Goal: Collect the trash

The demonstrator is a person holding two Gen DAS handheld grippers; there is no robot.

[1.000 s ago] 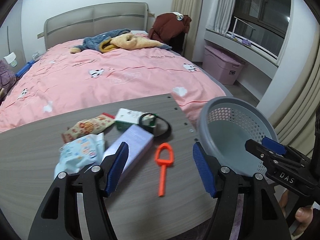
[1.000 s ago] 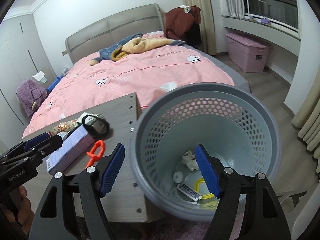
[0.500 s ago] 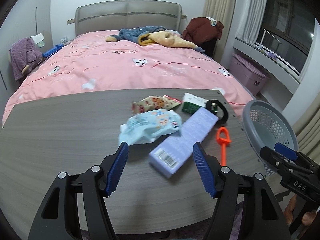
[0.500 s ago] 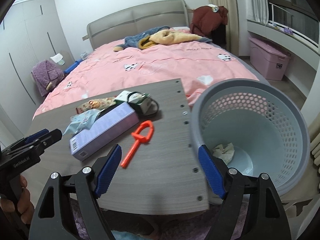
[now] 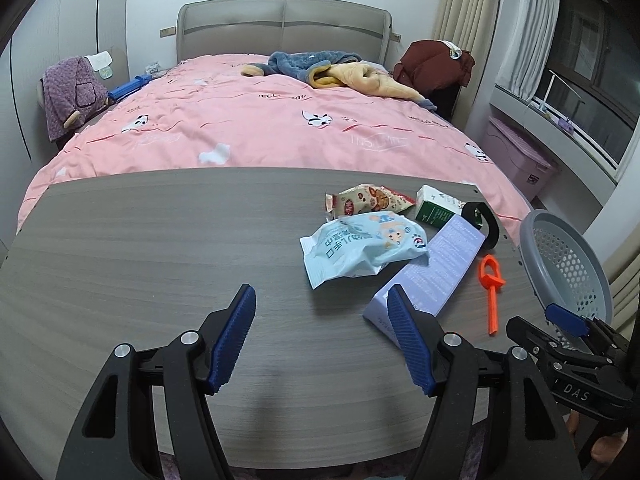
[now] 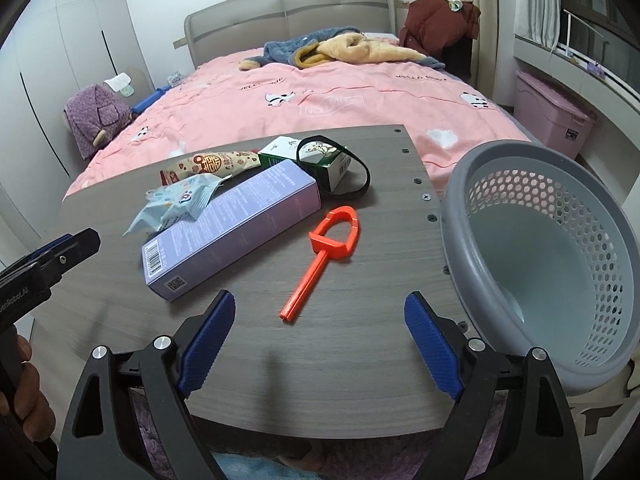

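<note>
- Holding nothing, our left hand-held gripper point(image 5: 320, 336) and right hand-held gripper point(image 6: 318, 344) both gape wide.
- We see the purple box point(image 6: 232, 232), blue wrapper point(image 5: 360, 246) and orange stick point(image 6: 324, 256) waiting on the table point(image 5: 140, 248).
- We think most work remains; the bin point(image 6: 560, 256) stands just beside the table.

bare table point(image 5: 140, 248) left; litter cluster point(image 5: 362, 246) crowding right, beside basket point(image 6: 460, 184)

Wrappers point(image 5: 362, 249), boxes point(image 6: 232, 229) on table, basket point(image 6: 552, 256) beside
</note>
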